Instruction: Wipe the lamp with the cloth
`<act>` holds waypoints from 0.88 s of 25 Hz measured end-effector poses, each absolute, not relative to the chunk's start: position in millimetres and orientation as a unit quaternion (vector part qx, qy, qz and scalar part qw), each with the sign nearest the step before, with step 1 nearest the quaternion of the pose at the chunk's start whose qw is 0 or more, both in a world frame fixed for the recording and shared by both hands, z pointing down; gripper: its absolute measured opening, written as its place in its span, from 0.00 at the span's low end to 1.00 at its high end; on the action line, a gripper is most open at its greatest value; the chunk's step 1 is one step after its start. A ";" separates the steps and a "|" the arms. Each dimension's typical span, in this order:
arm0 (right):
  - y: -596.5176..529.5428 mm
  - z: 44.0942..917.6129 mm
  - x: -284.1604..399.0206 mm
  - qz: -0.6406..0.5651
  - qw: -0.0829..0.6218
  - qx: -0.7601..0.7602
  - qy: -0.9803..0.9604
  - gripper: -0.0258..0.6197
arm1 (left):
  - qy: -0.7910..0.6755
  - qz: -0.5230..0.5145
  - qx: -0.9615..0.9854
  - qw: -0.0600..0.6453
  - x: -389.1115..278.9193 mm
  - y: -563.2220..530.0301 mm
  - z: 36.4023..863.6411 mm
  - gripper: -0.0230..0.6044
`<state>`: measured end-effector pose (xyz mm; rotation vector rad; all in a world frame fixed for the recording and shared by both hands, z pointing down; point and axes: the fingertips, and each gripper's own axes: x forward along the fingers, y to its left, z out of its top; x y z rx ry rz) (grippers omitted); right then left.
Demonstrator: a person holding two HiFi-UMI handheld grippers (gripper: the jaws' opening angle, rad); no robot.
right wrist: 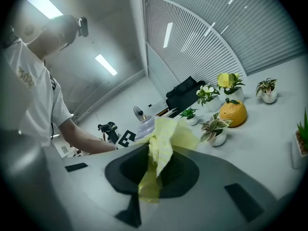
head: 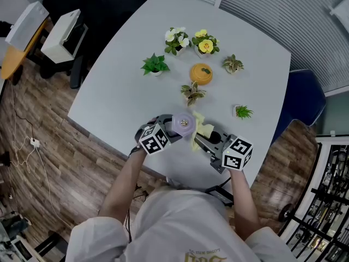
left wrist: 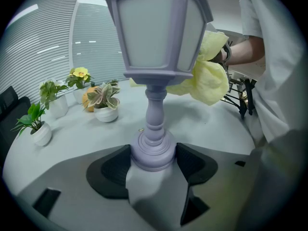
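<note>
Left gripper [left wrist: 153, 163]: jaws are clamped on the round base of the lamp [left wrist: 159, 42], one on each side. The lamp stands upright right ahead of them. Its top runs out of the left gripper view, and from the head view you only get the cap from above, with the stem hidden.

Right gripper [right wrist: 156, 170]: jaws are shut on the cloth [right wrist: 161, 146]. The yellow fabric bunches up between them and spills out ahead, against the side of the lamp's head. It covers most of the lamp in the right gripper view, where only a sliver of lilac peeks out behind it. The cloth also hides part of the inner faces of those jaws.

The surface [head: 125, 86] is a pale rounded table. Past both jaws are a few small potted plants [head: 155, 65] and an orange pot [head: 201, 73], well apart from the lamp. Around it there's a wood floor [head: 32, 108], a blue chair [head: 302, 100] and slatted blinds [head: 283, 10].
</note>
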<state>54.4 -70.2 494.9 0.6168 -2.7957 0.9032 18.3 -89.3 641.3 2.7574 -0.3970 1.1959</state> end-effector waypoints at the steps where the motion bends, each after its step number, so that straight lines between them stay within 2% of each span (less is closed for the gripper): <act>1: -69.6 494.6 54.0 0.301 0.069 0.204 -0.929 0.12 | -0.131 0.394 0.908 0.055 18.3 -89.3 641.2 0.53; 22: -57.1 492.2 28.9 0.307 0.059 0.138 -0.940 0.12 | -0.132 0.393 0.908 0.054 18.0 -89.5 641.0 0.53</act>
